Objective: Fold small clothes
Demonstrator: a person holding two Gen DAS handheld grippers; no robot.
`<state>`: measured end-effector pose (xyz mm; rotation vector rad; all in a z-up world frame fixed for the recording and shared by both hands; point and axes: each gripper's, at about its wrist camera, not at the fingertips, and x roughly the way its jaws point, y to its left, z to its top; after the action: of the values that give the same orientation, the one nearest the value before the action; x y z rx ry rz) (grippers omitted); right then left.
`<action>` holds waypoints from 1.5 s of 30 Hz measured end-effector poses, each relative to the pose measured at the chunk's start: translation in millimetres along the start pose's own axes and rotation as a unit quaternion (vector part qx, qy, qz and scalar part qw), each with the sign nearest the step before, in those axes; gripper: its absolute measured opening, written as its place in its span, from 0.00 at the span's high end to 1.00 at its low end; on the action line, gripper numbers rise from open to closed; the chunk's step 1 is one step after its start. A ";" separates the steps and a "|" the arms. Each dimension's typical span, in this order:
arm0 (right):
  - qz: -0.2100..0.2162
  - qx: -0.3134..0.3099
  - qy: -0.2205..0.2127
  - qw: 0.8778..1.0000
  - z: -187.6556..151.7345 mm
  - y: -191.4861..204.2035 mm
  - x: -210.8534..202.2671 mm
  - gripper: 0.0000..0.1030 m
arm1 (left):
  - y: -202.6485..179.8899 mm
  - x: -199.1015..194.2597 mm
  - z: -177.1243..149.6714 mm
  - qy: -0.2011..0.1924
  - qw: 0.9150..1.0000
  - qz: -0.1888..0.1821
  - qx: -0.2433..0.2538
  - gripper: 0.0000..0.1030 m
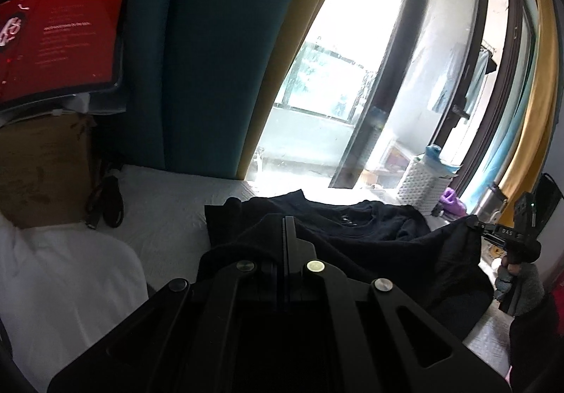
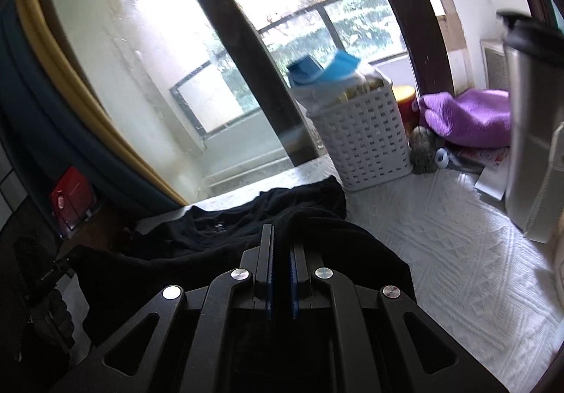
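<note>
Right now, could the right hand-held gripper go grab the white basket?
Probably not yet: the right hand-held gripper is shut on the black garment. The bedspread toward the white basket looks clear, though.

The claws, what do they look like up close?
Both are black metal with slanted arms, long slots cut through them and round silver bolts. The left claw has plain dark fingers. The right claw has blue ridged pads inside its fingers; seen from the left wrist view it carries white letters on its side. A grey sleeve shows behind it.
</note>
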<state>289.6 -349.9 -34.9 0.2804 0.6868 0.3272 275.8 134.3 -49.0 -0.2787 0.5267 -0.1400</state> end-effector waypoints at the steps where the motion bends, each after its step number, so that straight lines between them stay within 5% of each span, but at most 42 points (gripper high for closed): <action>1: 0.000 0.002 0.003 1.000 1.1 -2.7 4.9 0.93 | 1.1 4.9 0.7 0.003 1.000 0.003 0.000 1.00; 11: -0.021 0.028 0.026 0.999 -0.9 -30.4 39.2 0.93 | 15.7 49.6 1.5 0.042 0.998 0.044 -0.018 0.99; 18: -0.051 -0.004 0.027 0.998 -1.0 -19.7 38.0 0.92 | 11.3 29.0 6.9 0.039 0.998 0.036 -0.017 0.93; 20: -0.063 -0.017 0.022 0.998 -1.3 -13.1 33.7 0.88 | 8.7 20.8 8.1 0.033 0.999 0.020 -0.012 0.82; 24: -0.082 -0.033 0.012 0.996 -3.3 -6.7 26.0 0.76 | 8.1 5.3 13.0 0.000 1.000 0.016 -0.022 0.03; 25: -0.083 -0.029 0.011 0.996 -3.6 -7.5 24.8 0.58 | 9.5 -2.0 14.8 -0.021 0.999 0.028 -0.023 0.00; 26: -0.085 -0.027 0.011 0.996 -4.4 -8.5 23.4 0.28 | 11.6 -10.0 16.8 -0.040 0.998 0.039 -0.025 0.00; 28: -0.101 -0.031 0.000 0.994 -5.2 -7.2 17.5 0.00 | 16.1 -19.1 19.5 -0.052 0.997 0.046 -0.032 0.00; 34: -0.129 -0.064 -0.021 0.989 1.3 6.7 -7.7 0.00 | -3.4 -16.1 8.1 -0.014 0.999 0.035 0.001 0.00; 37: -0.128 -0.104 -0.019 0.986 -6.7 26.9 -13.9 0.00 | -32.6 -7.4 -7.6 0.017 0.998 0.012 0.057 0.00; 41: -0.132 -0.200 0.021 0.971 -40.6 66.0 2.1 0.00 | -71.7 9.1 -39.0 0.047 0.990 0.006 0.130 0.00; 45: -0.105 -0.223 0.055 0.968 -68.4 81.7 20.1 0.00 | -85.5 29.8 -59.9 0.085 0.984 0.003 0.155 0.00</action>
<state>242.8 -257.9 -67.8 -0.2398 0.7261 0.2863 265.4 33.3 -87.3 0.0401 0.6663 -0.2395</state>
